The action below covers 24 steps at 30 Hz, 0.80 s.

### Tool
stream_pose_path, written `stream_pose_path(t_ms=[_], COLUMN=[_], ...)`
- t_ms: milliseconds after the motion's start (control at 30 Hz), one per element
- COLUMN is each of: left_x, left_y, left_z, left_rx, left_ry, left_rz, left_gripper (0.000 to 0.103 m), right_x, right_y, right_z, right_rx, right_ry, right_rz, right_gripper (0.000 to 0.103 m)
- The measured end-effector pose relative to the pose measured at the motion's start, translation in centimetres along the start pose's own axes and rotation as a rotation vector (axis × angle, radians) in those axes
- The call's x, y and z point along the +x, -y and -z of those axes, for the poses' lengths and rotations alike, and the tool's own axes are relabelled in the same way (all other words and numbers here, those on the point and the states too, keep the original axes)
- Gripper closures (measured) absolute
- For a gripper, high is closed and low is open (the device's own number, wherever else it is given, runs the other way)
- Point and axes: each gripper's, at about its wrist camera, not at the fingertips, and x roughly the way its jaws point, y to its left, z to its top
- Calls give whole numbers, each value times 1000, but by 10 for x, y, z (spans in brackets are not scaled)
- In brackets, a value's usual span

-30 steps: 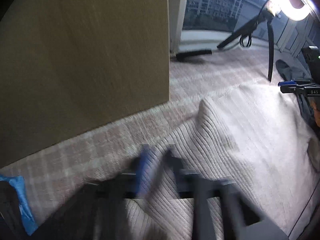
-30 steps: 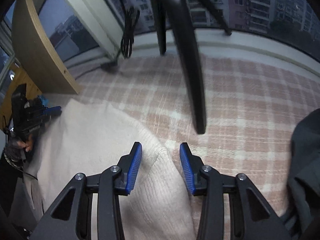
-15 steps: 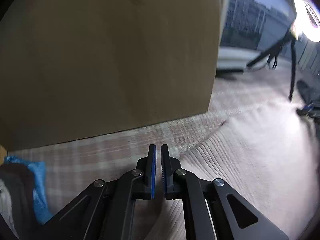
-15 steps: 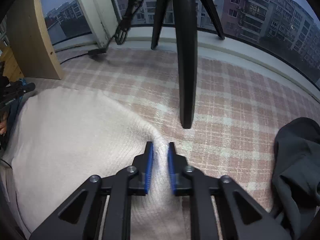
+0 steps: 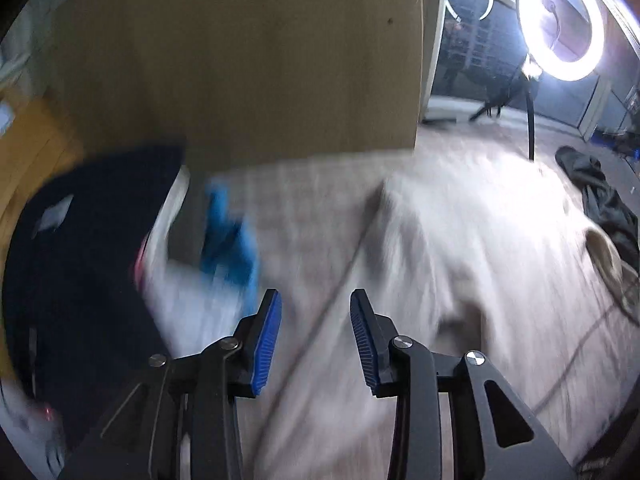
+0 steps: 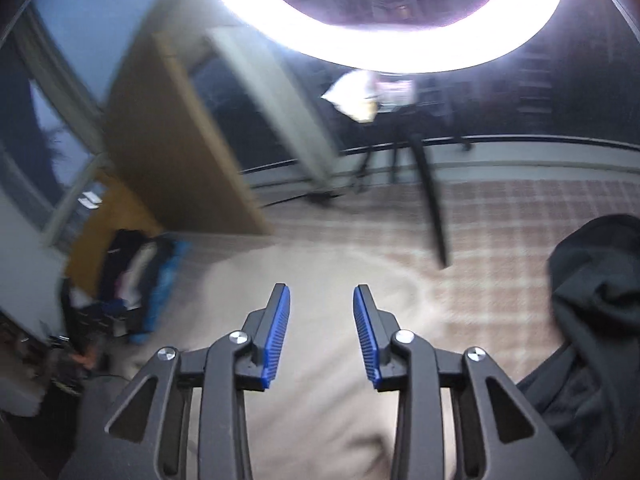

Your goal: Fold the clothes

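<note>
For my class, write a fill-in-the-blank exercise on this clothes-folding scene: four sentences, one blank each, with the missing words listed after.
1. The cream sweater lies on a cover with a ______ pattern.
2. Both the left gripper and the right gripper have ______ pads.
3. Between the right gripper's pads there is ______.
4. The bright lamp has the shape of a ______.

Missing words: plaid; blue; nothing; ring
</note>
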Motion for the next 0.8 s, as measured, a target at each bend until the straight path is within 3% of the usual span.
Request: stream_pose_path(t_ms=[167, 400, 500, 667, 800], left_x=[-26, -64, -65, -42, -47], left_y=[-20, -52, -47, -1, -1], left_z=[92, 188, 209, 219, 229], left_rx=[-102, -311, -390, -302, -317], left_ry=[-84, -98, -83, -132, -134], left_rz=[-32, -27, 43, 64, 57], left_gripper=[69, 69, 68, 68, 68], right_x=[-27, -35, -23, 20, 78], right_y=[-61, -119, -141, -172, -210], right_z=[29, 61, 71, 92, 110], right_rx=[-81, -87, -118, -91, -109], right_ry=[-58, -118, -146, -234, -290], right_rz=[-76, -199, -207, -274, -269], right_gripper=[70, 65, 62, 61, 61])
